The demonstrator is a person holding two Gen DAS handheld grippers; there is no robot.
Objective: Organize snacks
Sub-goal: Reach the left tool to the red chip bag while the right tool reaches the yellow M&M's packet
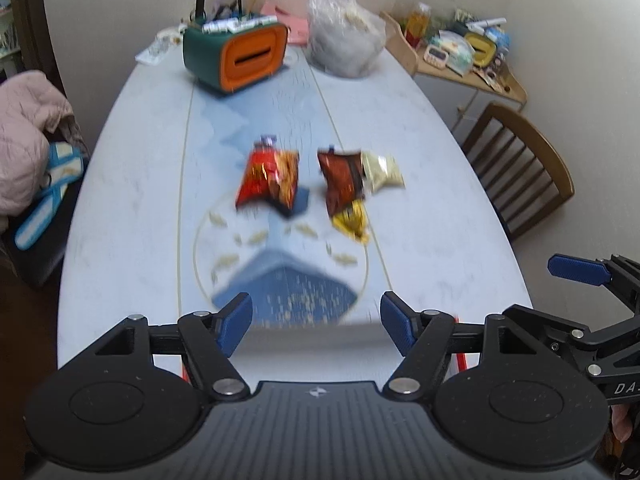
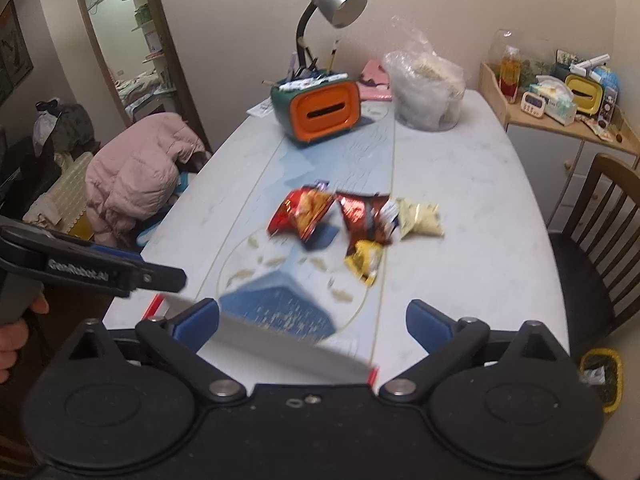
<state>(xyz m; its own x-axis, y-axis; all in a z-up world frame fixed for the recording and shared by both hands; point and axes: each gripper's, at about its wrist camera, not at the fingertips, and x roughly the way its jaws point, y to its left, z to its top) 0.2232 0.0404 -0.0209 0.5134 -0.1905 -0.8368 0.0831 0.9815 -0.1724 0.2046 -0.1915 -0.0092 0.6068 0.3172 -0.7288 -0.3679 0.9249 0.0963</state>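
Several snack packets lie together mid-table: a red-orange one (image 1: 268, 176) (image 2: 300, 214), a dark red-brown one (image 1: 342, 180) (image 2: 366, 216), a cream one (image 1: 384, 170) (image 2: 420, 218) and a yellow one (image 1: 352, 222) (image 2: 364, 260). My left gripper (image 1: 316, 328) hangs open above the table's near end, well short of the packets, with nothing between its blue pads. My right gripper (image 2: 312, 322) is open wide and holds nothing. A blurred grey strip with red ends (image 2: 288, 344) crosses just under both; I cannot tell what it is.
At the far end stand a green and orange holder (image 1: 236, 56) with pens, a desk lamp (image 2: 336, 0) and a clear plastic bag (image 1: 344, 40). A pink jacket (image 2: 136, 172) lies left of the table. A wooden chair (image 1: 516, 164) and a cluttered side shelf (image 2: 560, 96) are right.
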